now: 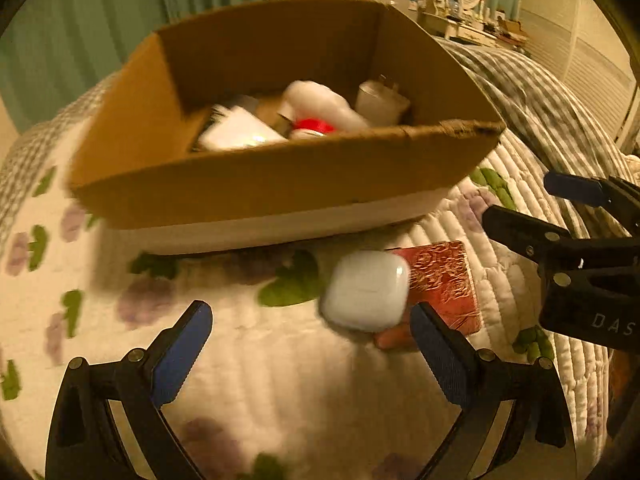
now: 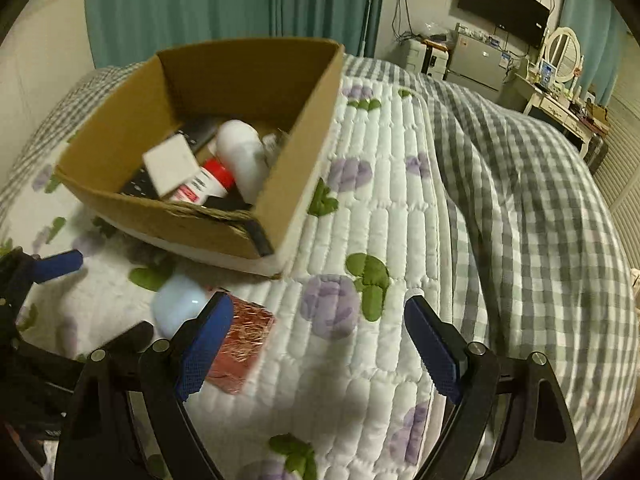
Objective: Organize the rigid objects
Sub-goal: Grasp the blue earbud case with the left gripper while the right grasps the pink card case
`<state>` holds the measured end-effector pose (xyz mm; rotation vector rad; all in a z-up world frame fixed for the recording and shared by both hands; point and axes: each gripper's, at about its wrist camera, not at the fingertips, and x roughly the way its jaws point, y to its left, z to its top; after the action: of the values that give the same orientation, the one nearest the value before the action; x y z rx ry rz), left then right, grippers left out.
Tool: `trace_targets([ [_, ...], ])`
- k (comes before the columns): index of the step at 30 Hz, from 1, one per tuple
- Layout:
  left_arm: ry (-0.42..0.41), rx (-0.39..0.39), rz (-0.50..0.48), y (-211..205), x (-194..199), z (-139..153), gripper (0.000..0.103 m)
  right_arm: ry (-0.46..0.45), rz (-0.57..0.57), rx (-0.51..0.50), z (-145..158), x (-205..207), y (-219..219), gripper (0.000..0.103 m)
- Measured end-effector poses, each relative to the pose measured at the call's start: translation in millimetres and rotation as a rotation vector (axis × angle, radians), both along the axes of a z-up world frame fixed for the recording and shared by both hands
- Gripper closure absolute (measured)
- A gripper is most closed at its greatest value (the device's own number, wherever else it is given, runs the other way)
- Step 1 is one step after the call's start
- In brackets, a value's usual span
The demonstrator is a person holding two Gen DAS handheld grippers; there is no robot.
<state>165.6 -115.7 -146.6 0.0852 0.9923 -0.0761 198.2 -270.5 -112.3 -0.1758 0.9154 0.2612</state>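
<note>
An open cardboard box (image 1: 248,184) (image 2: 296,168) sits on the quilted bed and holds several items: a white box (image 2: 172,164), a white bottle (image 2: 244,152) and a red-capped container (image 2: 212,180). A white earbud case (image 1: 366,290) (image 2: 178,304) lies on the quilt in front of the box, overlapping a red patterned box (image 1: 444,280) (image 2: 240,344). My left gripper (image 1: 312,344) is open, the case just inside its right finger. My right gripper (image 2: 320,340) is open and empty over the quilt; it also shows in the left wrist view (image 1: 520,204).
The bed has a white floral quilt (image 2: 380,220) and a grey checked blanket (image 2: 540,200) to the right. Green curtains (image 2: 224,4) hang behind the box. A dresser with mirror (image 2: 560,64), a TV and a small fridge stand at the far right.
</note>
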Motion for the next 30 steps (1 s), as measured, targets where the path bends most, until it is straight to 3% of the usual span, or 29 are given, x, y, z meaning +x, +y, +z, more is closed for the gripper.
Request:
trace_targets([
  [2,0.014,-0.005,-0.012,-5,4,-8,0.011,0.0,-0.008,0.003,-5,4,-4,0.015],
  [3,0.028,-0.008,-0.017,-7,7,-13,0.025,0.0,-0.009,0.007,-6,5,-6,0.015],
  [5,0.039,-0.051,-0.034,-7,11,-18,0.037,-0.01,-0.014,-0.004,-8,8,-7,0.015],
  [6,0.04,-0.081,-0.048,-6,12,-17,0.052,-0.008,-0.014,-0.011,-10,8,-7,0.016],
  [10,0.047,-0.117,-0.066,-1,6,-13,0.052,0.002,-0.014,-0.009,-13,9,-5,0.016],
  [14,-0.001,-0.118,-0.039,12,-10,10,0.052,0.013,-0.002,0.0,-13,2,3,0.016],
  [20,-0.05,-0.014,0.036,46,-27,37,0.052,0.064,0.028,0.011,-19,-11,31,0.016],
  [26,-0.057,0.012,0.099,80,-24,37,0.052,0.117,0.049,-0.048,-44,-20,69,0.015],
  [30,-0.055,0.007,0.107,91,-19,32,0.052,0.138,-0.008,-0.063,-57,-16,75,0.012],
])
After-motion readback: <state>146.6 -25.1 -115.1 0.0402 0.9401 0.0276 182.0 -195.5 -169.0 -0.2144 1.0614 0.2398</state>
